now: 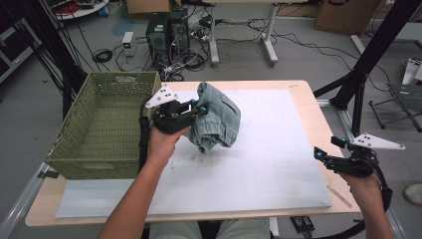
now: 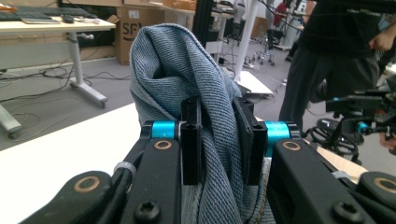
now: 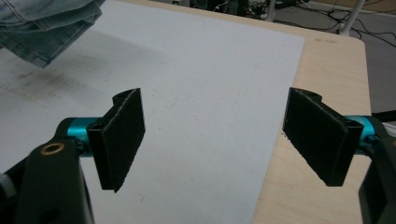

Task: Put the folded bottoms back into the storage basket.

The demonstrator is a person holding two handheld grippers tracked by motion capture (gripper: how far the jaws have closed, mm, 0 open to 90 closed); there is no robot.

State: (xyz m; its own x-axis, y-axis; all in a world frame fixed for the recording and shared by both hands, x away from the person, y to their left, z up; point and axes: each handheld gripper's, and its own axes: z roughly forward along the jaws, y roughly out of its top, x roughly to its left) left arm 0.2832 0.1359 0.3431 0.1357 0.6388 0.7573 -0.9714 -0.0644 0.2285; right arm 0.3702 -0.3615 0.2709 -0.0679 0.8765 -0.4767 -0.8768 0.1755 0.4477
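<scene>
Above mat (image 1: 278,149) | left gripper (image 1: 199,110) clamps jeans (image 1: 216,119) (long axis vertical) | right gripper (image 1: 323,155) open

The jeans (image 1: 216,117) are soft, faded blue denim with a ribbed twill weave. The basket (image 1: 102,127) is woven green wicker. The worktop (image 1: 318,119) is pale smooth wood under a matt white sheet (image 1: 268,149).

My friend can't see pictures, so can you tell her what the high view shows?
The left hand-held gripper holds folded blue jeans just above a white mat, beside a green woven basket. The right hand-held gripper waits open at the table's right edge.
</scene>
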